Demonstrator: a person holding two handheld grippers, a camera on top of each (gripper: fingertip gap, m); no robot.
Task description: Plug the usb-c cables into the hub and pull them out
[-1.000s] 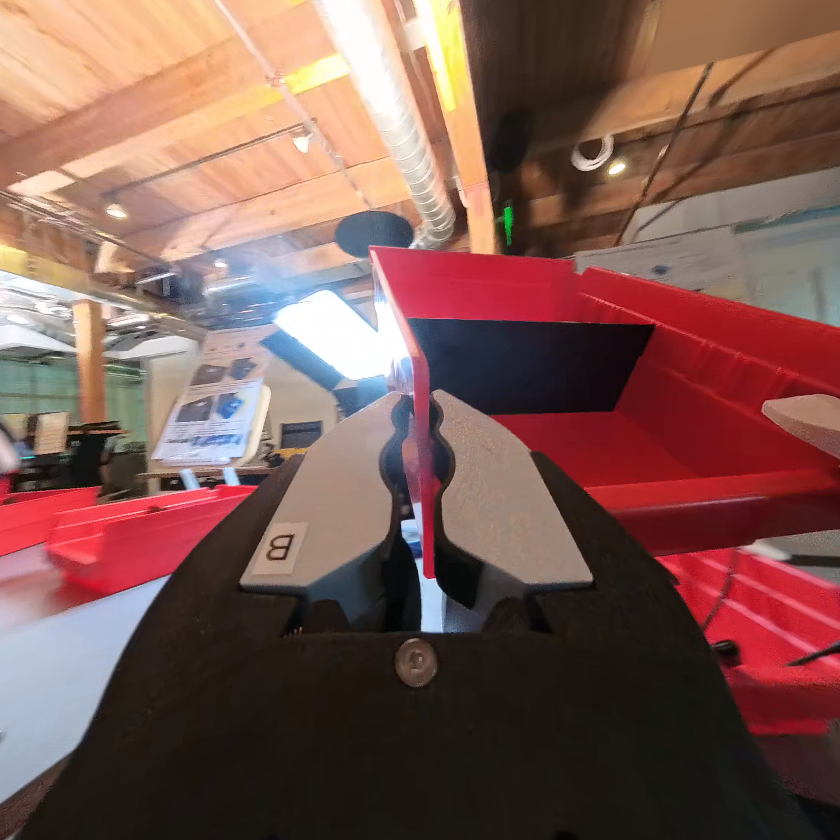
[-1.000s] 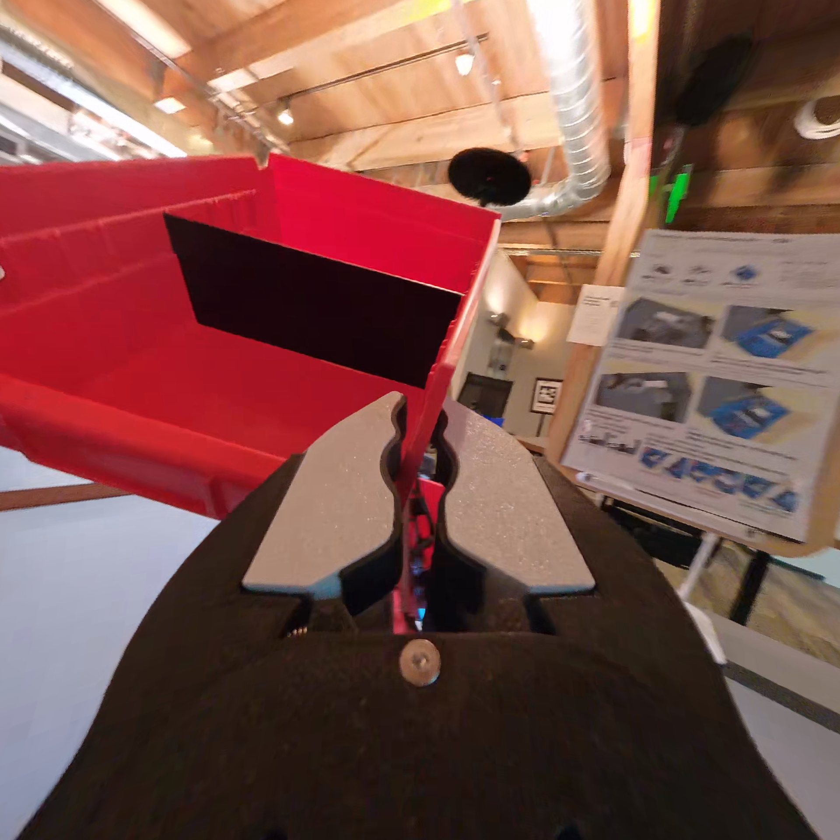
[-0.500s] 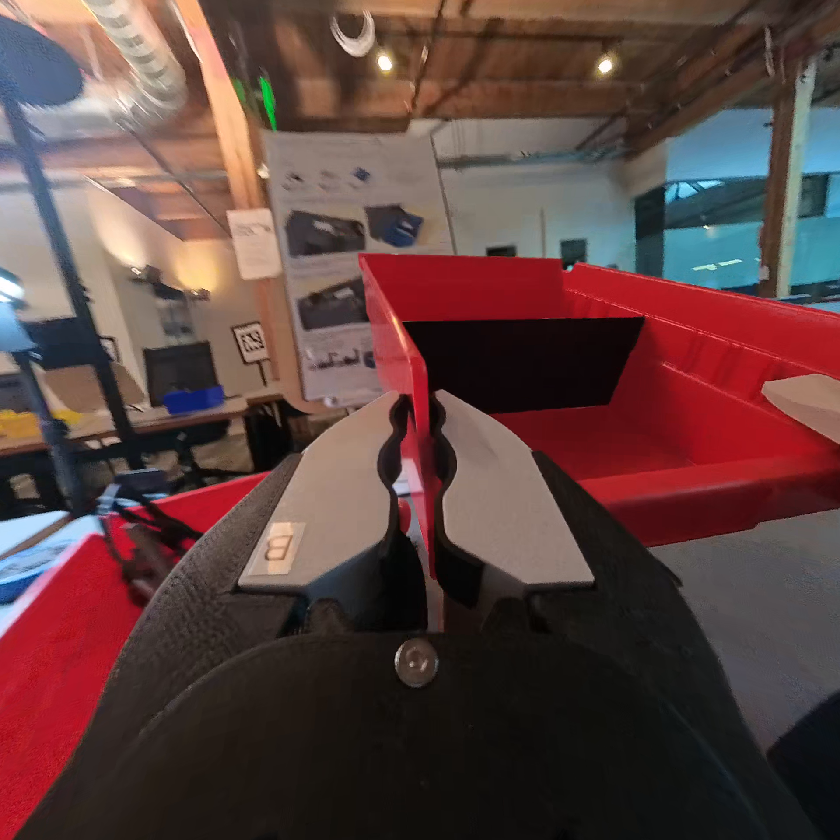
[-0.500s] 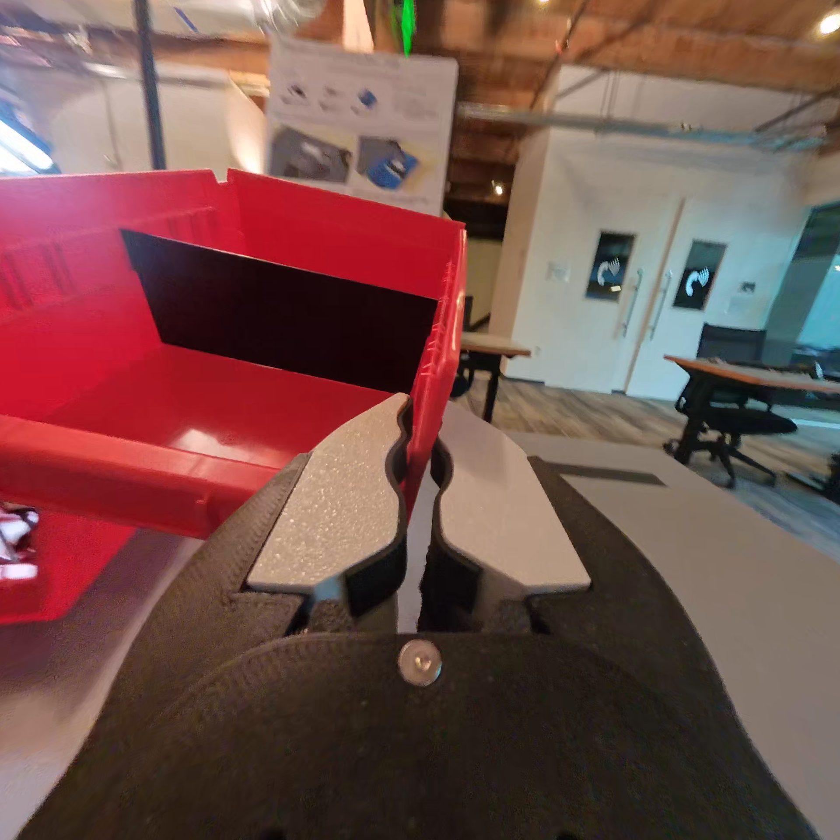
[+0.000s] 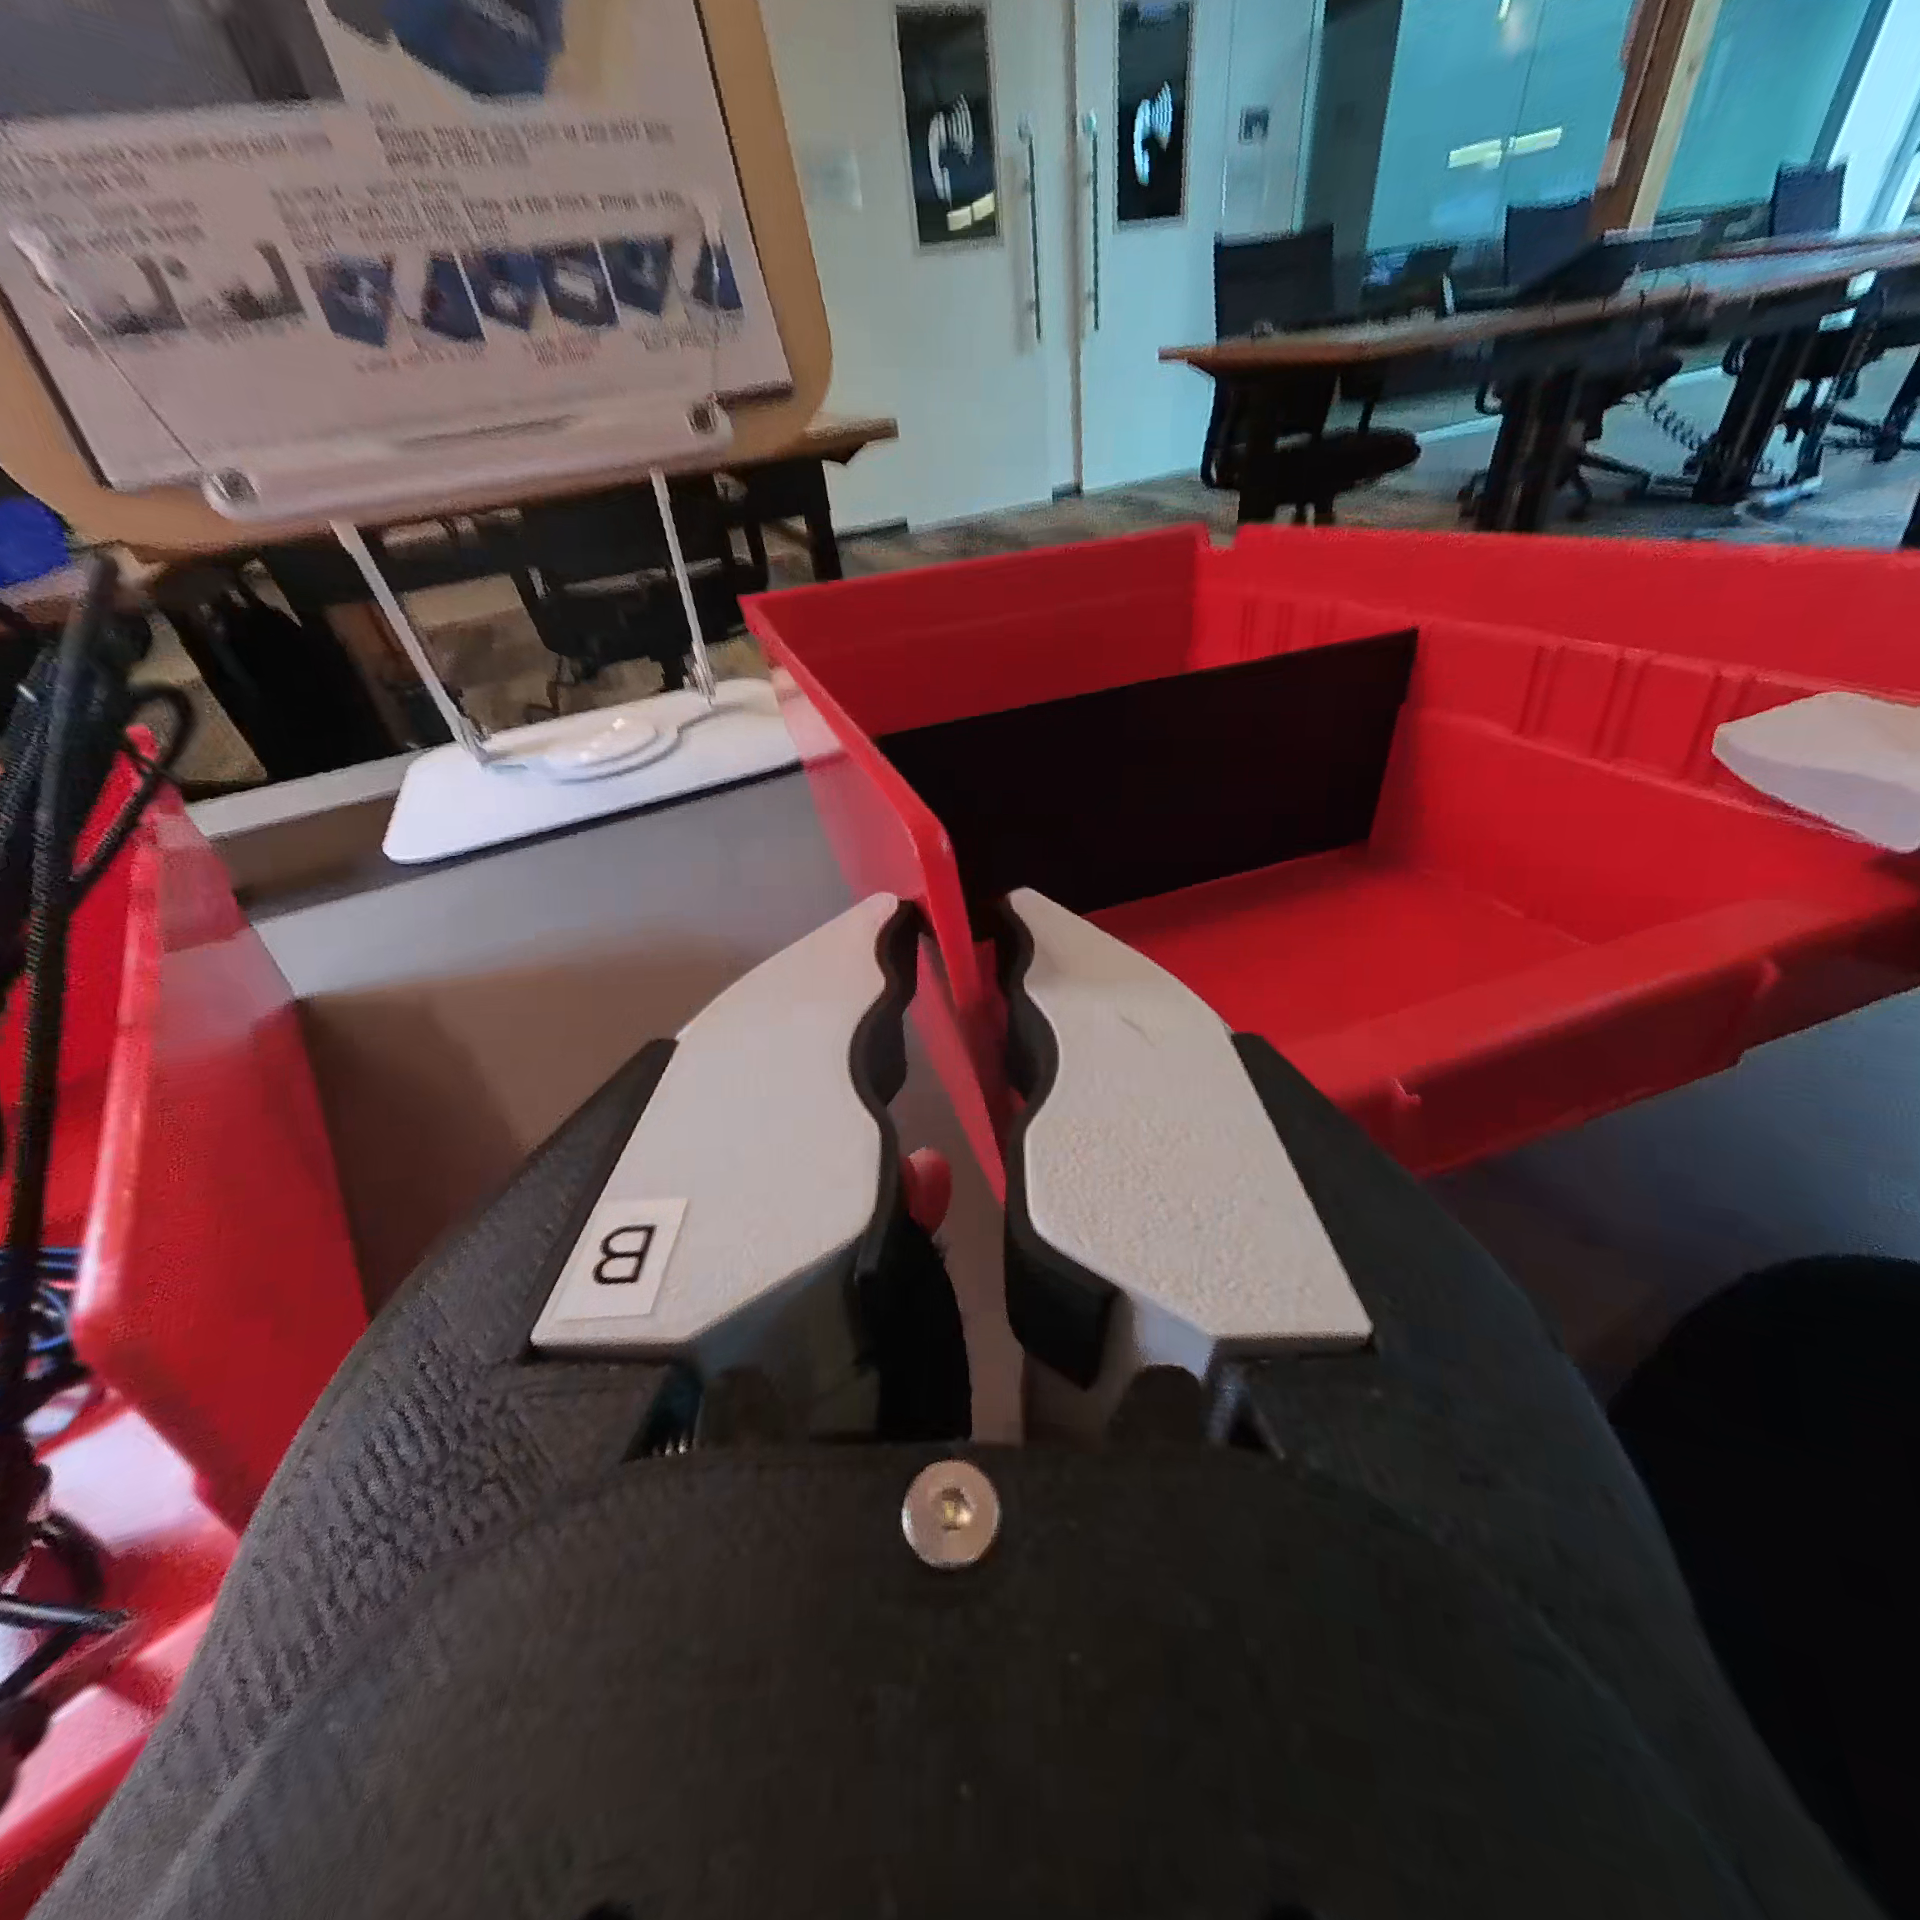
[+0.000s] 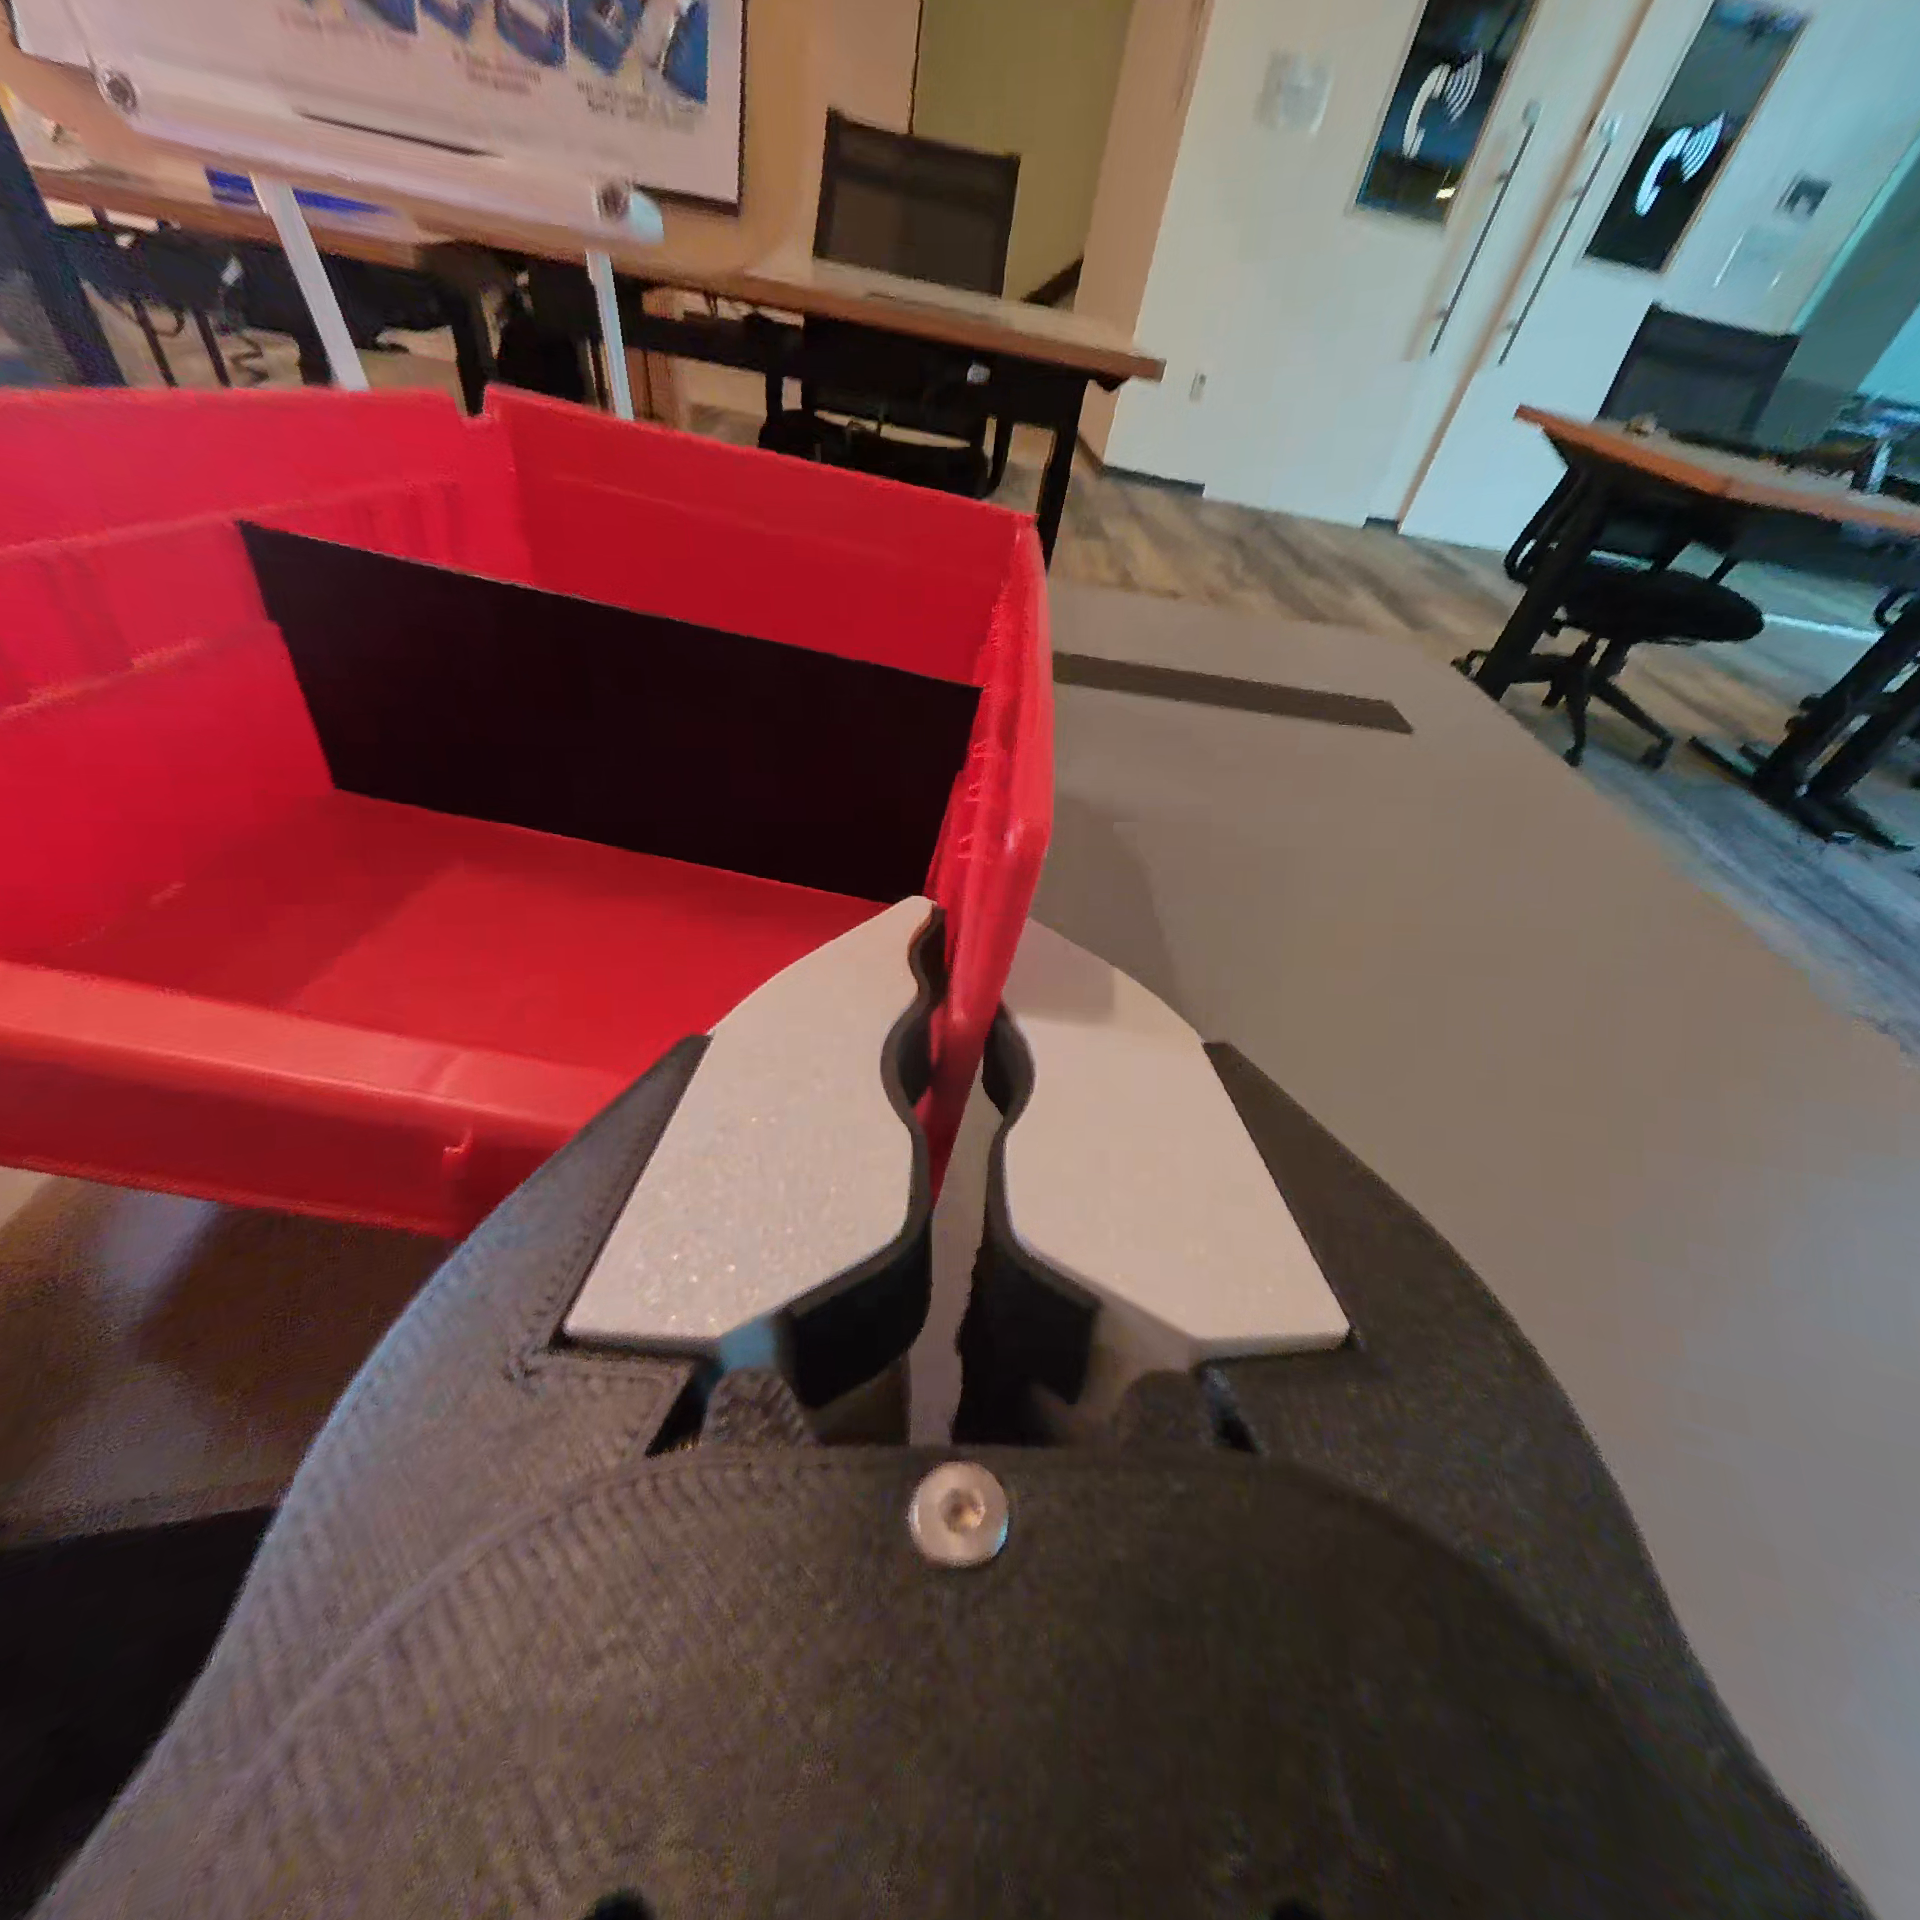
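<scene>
An empty red plastic bin (image 5: 1382, 956) with a black divider (image 5: 1143, 779) is held between both grippers. My left gripper (image 5: 956, 935) is shut on the bin's left side wall. My right gripper (image 6: 966, 945) is shut on the bin's right side wall (image 6: 997, 779). The right gripper's grey finger (image 5: 1808, 769) shows at the far right of the left wrist view. The bin (image 6: 468, 935) sits just above the grey table (image 6: 1455, 1039). No hub is in view. Black cables (image 5: 52, 831) hang over another red bin at the left.
A second red bin (image 5: 197, 1091) stands at the left of the left wrist view. A poster on a white stand (image 5: 582, 758) is behind the table's far edge. Desks and office chairs (image 6: 1642, 623) fill the room beyond. About 20 cm separates my left fingertips from my right.
Both grippers have tilted down from the ceiling to level, lowering the held red bin toward the grey table. Both stay shut on its side walls.
</scene>
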